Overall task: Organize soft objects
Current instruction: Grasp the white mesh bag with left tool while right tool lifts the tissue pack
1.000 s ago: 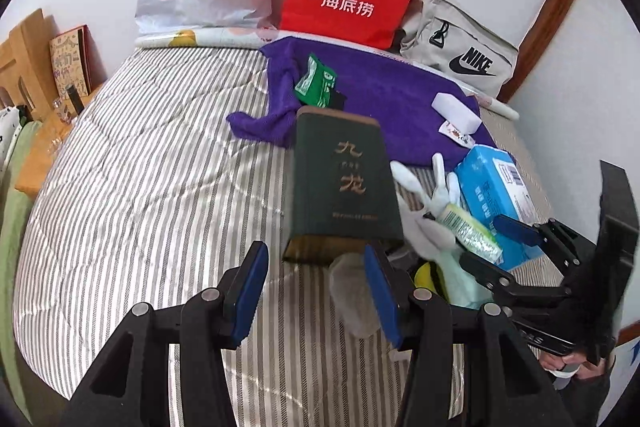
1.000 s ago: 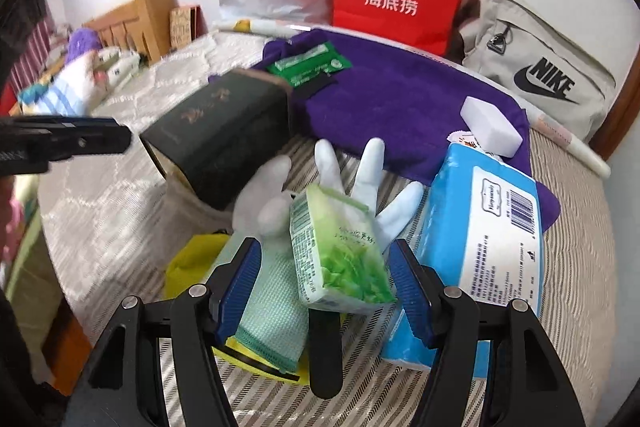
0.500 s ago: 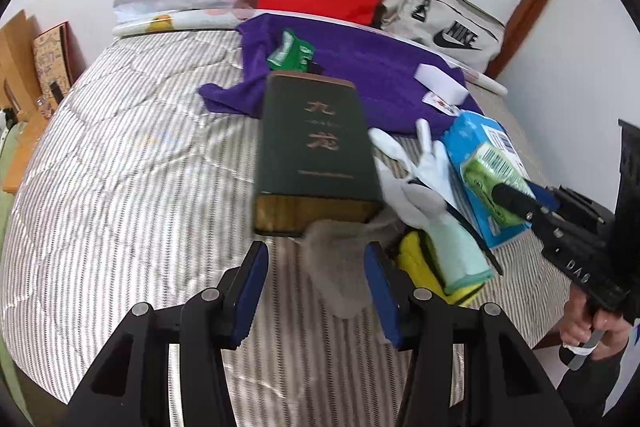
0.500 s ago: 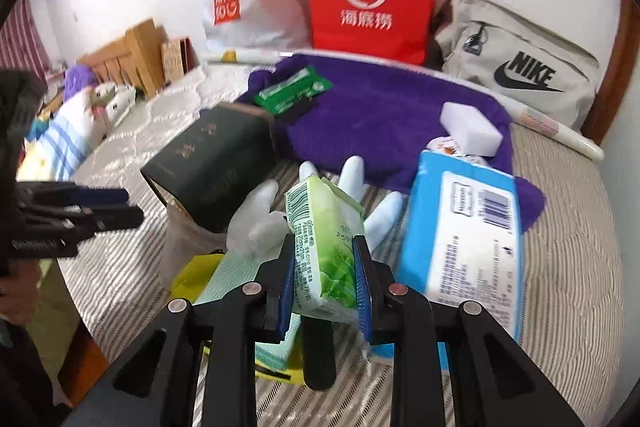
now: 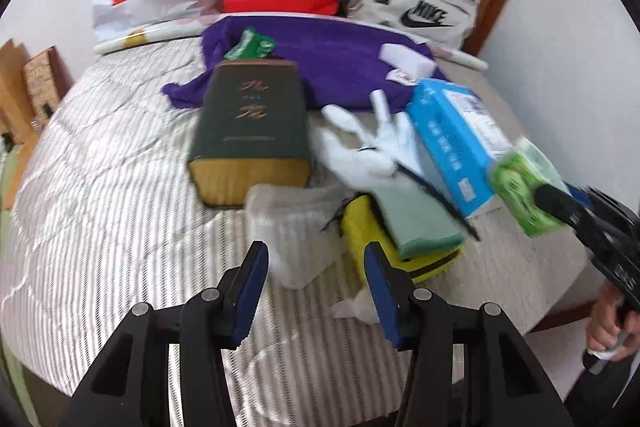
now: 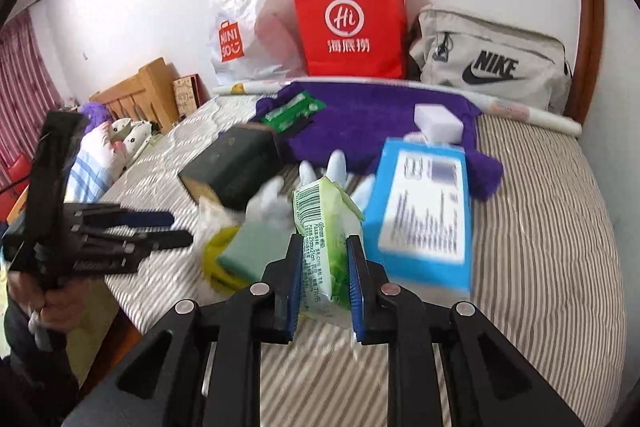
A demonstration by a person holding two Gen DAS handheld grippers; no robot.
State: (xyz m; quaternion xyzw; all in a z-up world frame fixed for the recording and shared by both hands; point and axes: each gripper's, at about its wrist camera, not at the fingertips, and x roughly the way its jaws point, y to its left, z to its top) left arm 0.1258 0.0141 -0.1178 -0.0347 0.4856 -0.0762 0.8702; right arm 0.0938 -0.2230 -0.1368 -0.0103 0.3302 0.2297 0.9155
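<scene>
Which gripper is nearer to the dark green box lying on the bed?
Left. The left gripper, open, hovers just short of the dark green box's near end, over a clear plastic bag. The right gripper is off to the side, closing on a green tissue pack.

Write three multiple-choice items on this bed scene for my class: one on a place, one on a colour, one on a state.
1. Where does the white sponge block lie?
A. on the purple towel
B. inside the red paper bag
C. on the dark green box

2. What colour is the big wipes pack?
A. yellow
B. blue
C. red

3. The right hand-held gripper is:
A. empty
B. closing on the green tissue pack
C. gripping a glove

Key: A, the block rests on the towel's right end; B, its wrapper is blue; B, the pack sits between the pads.
</scene>
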